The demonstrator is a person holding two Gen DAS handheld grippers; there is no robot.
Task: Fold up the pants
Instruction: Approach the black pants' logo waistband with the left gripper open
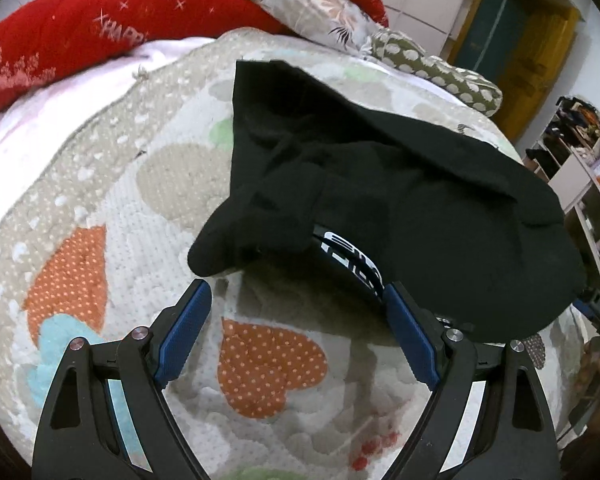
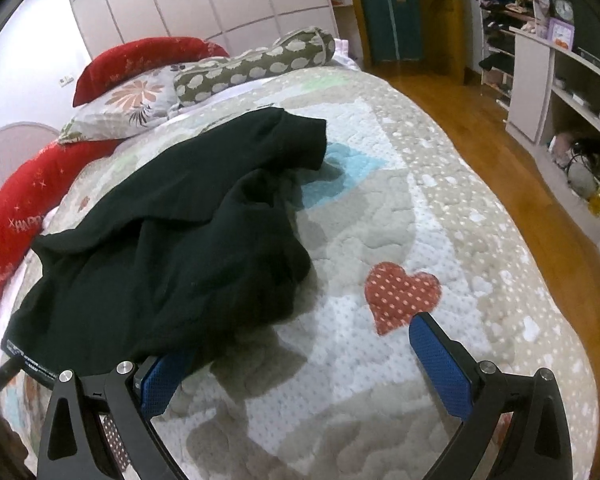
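The red pillow (image 1: 100, 24) reads "HAPP"; other lettering is illegible.

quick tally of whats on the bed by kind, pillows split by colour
black pants: 1
red pillows: 2
floral pillow: 1
green pillow with white spots: 1
total: 5
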